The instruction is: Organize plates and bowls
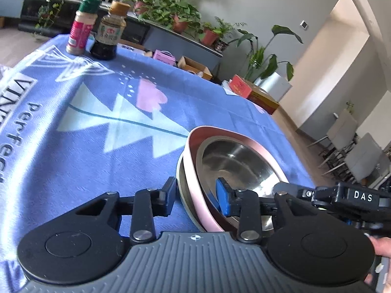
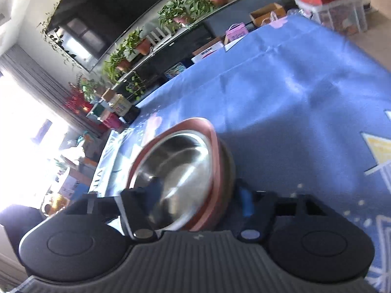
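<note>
Left wrist view: the left hand-held gripper point(image 1: 199, 195) straddles the near-left rim of a stack of bowls on the tabletop point(image 1: 122, 122), which is covered by a blue printed cloth. The stack consists of a pink-rimmed steel bowl point(image 1: 234, 161) seated in a lower bowl point(image 1: 182, 183), of which only a pale edge shows. The black outer finger sits outside the stack wall, the blue-padded finger point(image 1: 223, 199) inside the steel basin; the jaws are partly closed, and whether the pads press on the wall cannot be told. The right hand-held gripper point(image 1: 281, 188), marked "DAS", enters from the right at the near rim, with part of a hand point(image 1: 381, 246) behind it. A spice shaker point(image 1: 81, 25) and a dark sauce bottle point(image 1: 110, 30) stand side by side at the far left, well apart from the bowls. Right wrist view, blurred: the right hand-held gripper point(image 2: 198, 200) spans the near rim of the same pink-rimmed bowl point(image 2: 176, 168), one finger inside the basin, the blue-padded finger point(image 2: 245, 201) outside the wall, jaws moderately open; contact cannot be confirmed. The lower bowl point(image 2: 228, 171) shows at the right side.
</note>
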Demonstrator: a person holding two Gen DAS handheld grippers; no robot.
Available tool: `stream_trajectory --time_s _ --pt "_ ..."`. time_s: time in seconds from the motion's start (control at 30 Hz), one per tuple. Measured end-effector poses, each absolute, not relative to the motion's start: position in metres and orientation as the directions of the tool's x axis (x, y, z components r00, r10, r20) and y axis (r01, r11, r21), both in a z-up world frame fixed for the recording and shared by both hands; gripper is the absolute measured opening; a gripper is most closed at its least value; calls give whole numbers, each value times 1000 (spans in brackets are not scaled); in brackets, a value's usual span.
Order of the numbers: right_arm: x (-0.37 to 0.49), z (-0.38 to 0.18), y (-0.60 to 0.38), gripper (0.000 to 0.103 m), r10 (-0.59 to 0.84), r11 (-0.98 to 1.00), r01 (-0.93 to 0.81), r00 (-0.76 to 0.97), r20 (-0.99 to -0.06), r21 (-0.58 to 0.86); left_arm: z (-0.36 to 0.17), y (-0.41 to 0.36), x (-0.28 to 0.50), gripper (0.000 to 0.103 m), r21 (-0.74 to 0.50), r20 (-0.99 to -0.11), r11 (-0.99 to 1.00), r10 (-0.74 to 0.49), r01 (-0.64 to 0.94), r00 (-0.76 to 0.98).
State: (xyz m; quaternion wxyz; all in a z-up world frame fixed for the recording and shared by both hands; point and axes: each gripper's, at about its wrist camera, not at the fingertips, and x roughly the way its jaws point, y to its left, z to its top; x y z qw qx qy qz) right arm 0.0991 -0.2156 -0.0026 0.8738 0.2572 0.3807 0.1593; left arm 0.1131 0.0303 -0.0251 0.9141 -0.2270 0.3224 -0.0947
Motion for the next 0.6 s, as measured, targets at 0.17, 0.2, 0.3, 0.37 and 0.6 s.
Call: stream_trajectory --time_s 0.17,0.2,0.3,0.37,0.6 --pt "95 0 -217 67 473 820 -103 675 -565 563 -20 35 108 32 -485 -520 874 -313 27 794" --pt "93 1 -217 65 475 818 -109 683 -555 565 -19 36 107 32 -483 -515 875 -310 28 800" --pt "91 3 -219 59 475 812 -118 702 -531 571 -15 37 103 32 -488 -491 872 -306 33 816" --pt "91 3 -220 58 477 808 -124 712 -516 576 -12 38 102 32 -492 -482 870 -310 39 820" --pt "85 8 -214 58 474 812 -142 726 -497 567 -3 42 96 30 -500 -444 864 -313 58 839"
